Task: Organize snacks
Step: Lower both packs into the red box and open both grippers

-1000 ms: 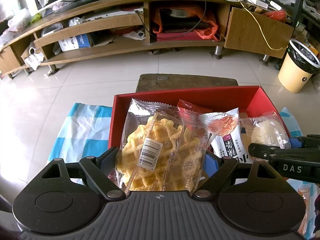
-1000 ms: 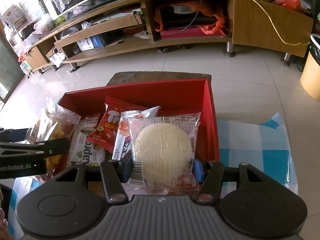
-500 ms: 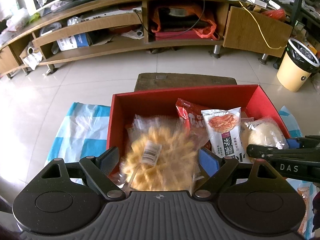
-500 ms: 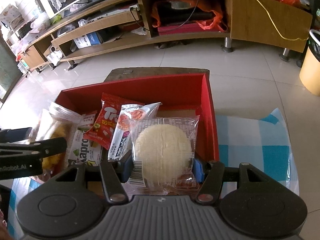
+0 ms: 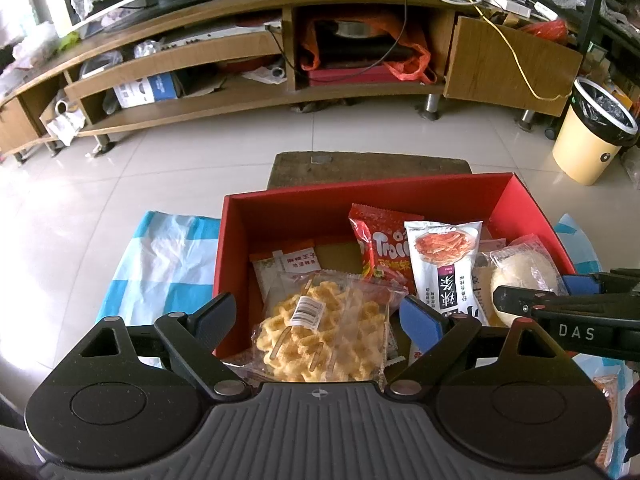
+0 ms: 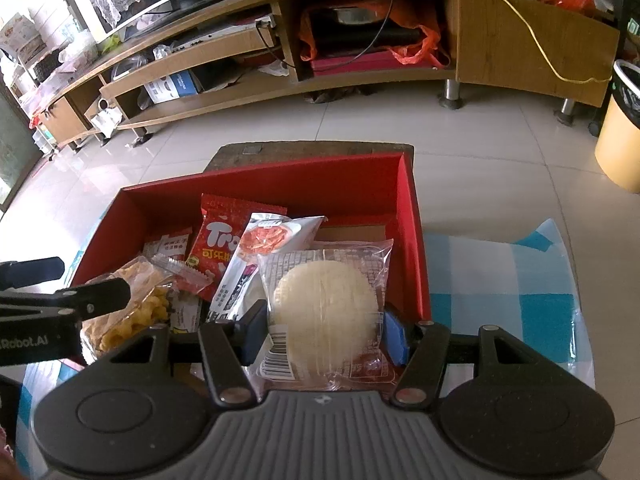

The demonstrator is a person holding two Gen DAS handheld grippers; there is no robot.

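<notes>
My left hand-held gripper point(image 5: 322, 316) stood wide open, tilted down over the near left of the red box point(image 5: 360, 196), its pads clear of the waffle packet point(image 5: 324, 332) lying there. Only the right wrist view showed my right hand-held gripper point(image 6: 326, 330) half closed, pads pressing the round cake packet point(image 6: 326, 312) at the box's near right. It too pointed downward. The box sat on a blue checked cloth point(image 6: 520, 280) covering the surface.
</notes>
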